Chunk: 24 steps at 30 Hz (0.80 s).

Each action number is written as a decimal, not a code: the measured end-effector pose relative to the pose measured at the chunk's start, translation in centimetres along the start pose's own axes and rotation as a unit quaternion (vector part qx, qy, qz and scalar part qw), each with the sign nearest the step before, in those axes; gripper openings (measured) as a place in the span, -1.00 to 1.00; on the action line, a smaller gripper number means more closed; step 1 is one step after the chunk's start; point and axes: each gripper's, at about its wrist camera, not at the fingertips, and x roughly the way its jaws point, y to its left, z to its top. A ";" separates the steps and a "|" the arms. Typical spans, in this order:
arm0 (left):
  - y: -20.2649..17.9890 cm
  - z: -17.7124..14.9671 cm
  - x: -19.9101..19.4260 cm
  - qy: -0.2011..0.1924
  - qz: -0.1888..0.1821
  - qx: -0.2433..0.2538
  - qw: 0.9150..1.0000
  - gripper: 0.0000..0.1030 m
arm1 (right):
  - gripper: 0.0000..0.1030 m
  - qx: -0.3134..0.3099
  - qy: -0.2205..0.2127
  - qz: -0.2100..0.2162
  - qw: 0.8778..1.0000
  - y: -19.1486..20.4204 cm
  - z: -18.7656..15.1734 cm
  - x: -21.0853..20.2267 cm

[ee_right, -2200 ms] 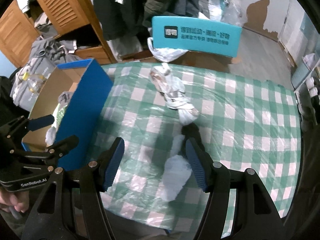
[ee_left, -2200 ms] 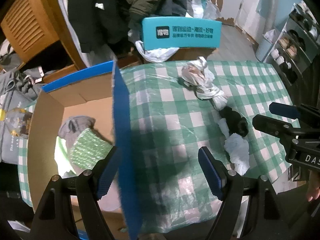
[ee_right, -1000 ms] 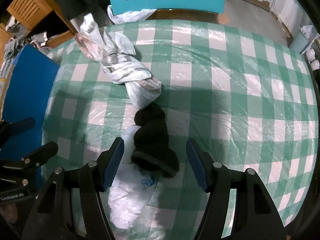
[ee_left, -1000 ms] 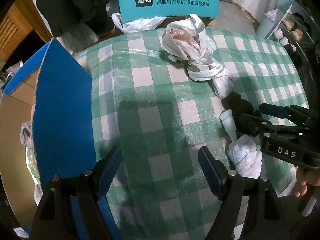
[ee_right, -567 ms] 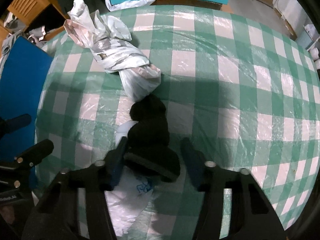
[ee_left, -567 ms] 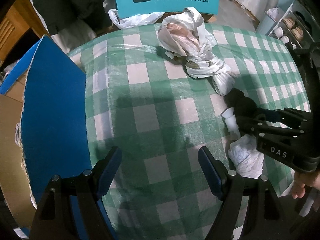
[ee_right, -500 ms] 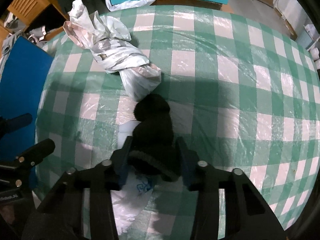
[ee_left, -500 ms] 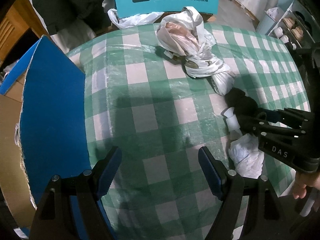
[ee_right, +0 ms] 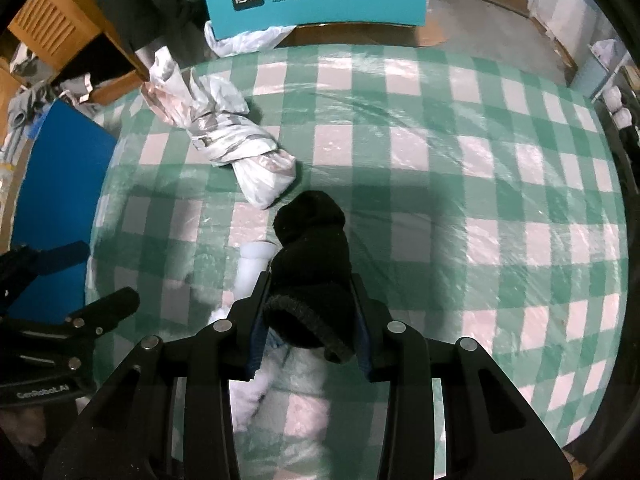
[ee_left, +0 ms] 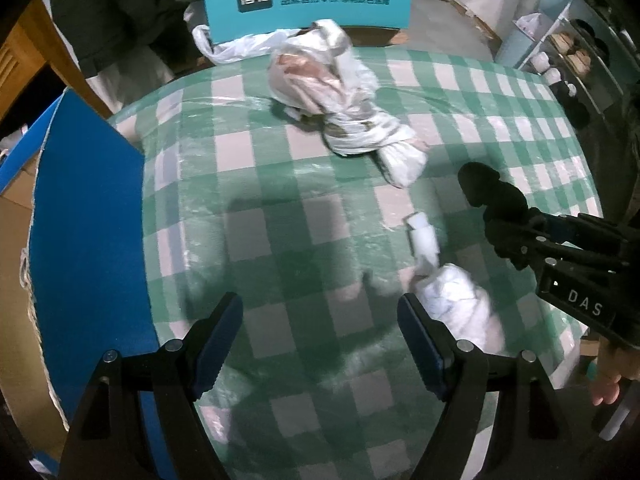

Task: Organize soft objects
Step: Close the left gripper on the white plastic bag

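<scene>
Pinching the black sock (ee_right: 310, 280) at its cuff, the right gripper (ee_right: 308, 320) has just been closing and its pads now press the fabric from both sides, the toe hanging toward twelve o'clock over the checked tablecloth (ee_right: 480, 200). Doing this well probably means keeping that squeeze and lifting clear of the white sock (ee_right: 252, 268) at ten o'clock before carrying toward the blue box (ee_left: 88, 220). Steeply downward-pointing, the left gripper (ee_left: 320, 344) hovers spread and empty.
</scene>
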 end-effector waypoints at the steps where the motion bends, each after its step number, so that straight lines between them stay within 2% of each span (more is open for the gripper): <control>1: -0.3 -0.1 -0.1 0.000 0.000 0.002 1.000 0.57 | -0.33 0.002 -0.001 -0.001 1.000 0.1 -0.1 -0.1; 6: -1.9 -0.4 -0.3 0.000 -0.007 0.009 1.000 0.58 | -0.33 0.014 -0.003 -0.005 1.000 -1.6 -1.5 -1.2; 8: -2.4 -0.5 -0.3 0.001 -0.012 0.012 1.000 0.58 | -0.33 0.017 -0.005 -0.007 1.000 -1.0 -1.7 -1.0; 12: -3.6 -0.9 -0.3 0.002 -0.022 0.018 1.000 0.69 | -0.33 0.023 -0.009 -0.008 1.000 -1.9 -2.7 -1.8; 24: -6.4 -1.3 1.6 0.031 -0.062 0.007 0.998 0.69 | -0.32 0.042 -0.016 -0.014 0.999 -3.7 -4.1 -2.6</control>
